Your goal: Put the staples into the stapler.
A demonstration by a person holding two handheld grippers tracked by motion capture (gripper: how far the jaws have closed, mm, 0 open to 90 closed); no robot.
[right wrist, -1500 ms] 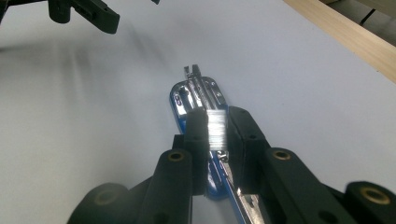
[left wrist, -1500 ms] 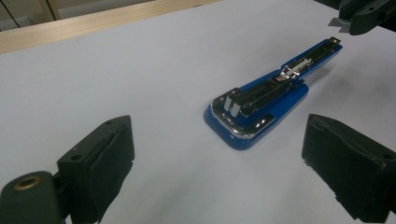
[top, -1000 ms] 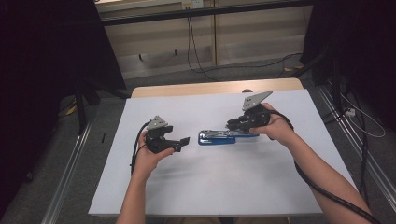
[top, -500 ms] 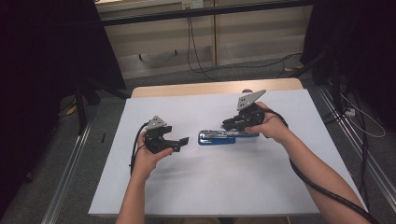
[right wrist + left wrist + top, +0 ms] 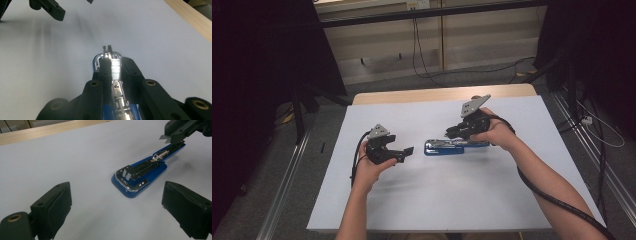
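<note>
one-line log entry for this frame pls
left gripper: open, beside stapler | right gripper: shut on blue stapler | stapler flat on white sheet

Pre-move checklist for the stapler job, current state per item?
1. Right gripper closed around the blue stapler: ok, its jaws flank the stapler's metal magazine in the right gripper view.
2. Firm pad contact on the magazine: cannot tell, the contact faces are hidden.
3. Left gripper open and free: ok, jaws wide apart, nothing between them.
4. Left gripper clear of the stapler: ok, a gap of white sheet lies between them.
5. Stapler flat on the sheet: ok, base rests on it.
6. Staples loaded: cannot tell.
</note>
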